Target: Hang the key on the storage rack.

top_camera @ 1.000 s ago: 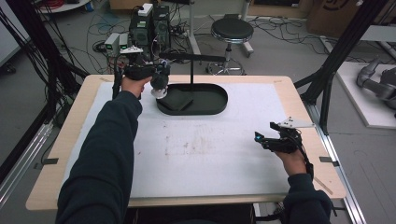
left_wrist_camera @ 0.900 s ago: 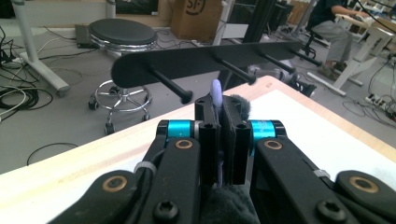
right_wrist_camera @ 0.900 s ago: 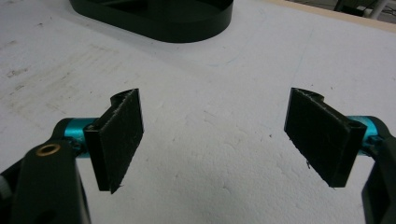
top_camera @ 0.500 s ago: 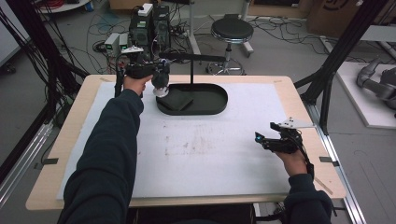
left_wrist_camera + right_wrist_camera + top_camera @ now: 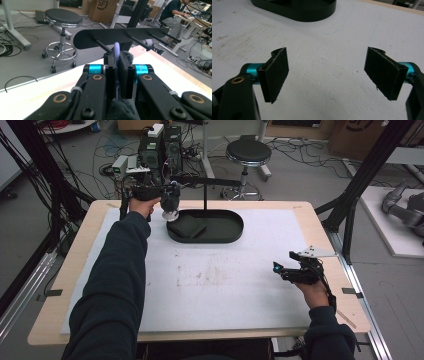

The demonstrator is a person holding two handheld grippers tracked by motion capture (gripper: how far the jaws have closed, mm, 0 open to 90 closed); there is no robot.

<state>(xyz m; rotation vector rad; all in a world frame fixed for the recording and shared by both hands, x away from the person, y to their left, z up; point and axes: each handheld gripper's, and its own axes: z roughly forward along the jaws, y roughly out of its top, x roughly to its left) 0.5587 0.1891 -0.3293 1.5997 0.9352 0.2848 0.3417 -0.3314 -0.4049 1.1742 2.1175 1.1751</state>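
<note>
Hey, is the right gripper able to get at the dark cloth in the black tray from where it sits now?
Probably yes. The right gripper is open and empty, and only bare white mat lies between it and the black tray. The dark cloth lies uncovered, though the left gripper hovers close by.

A round stool (image 5: 248,154), cables and perhaps computer boxes (image 5: 160,146) behind.

The rack's pegs (image 5: 105,47) and black tray (image 5: 225,232) crowd the far edge; the white mat (image 5: 225,285) nearer the person lies open.
</note>
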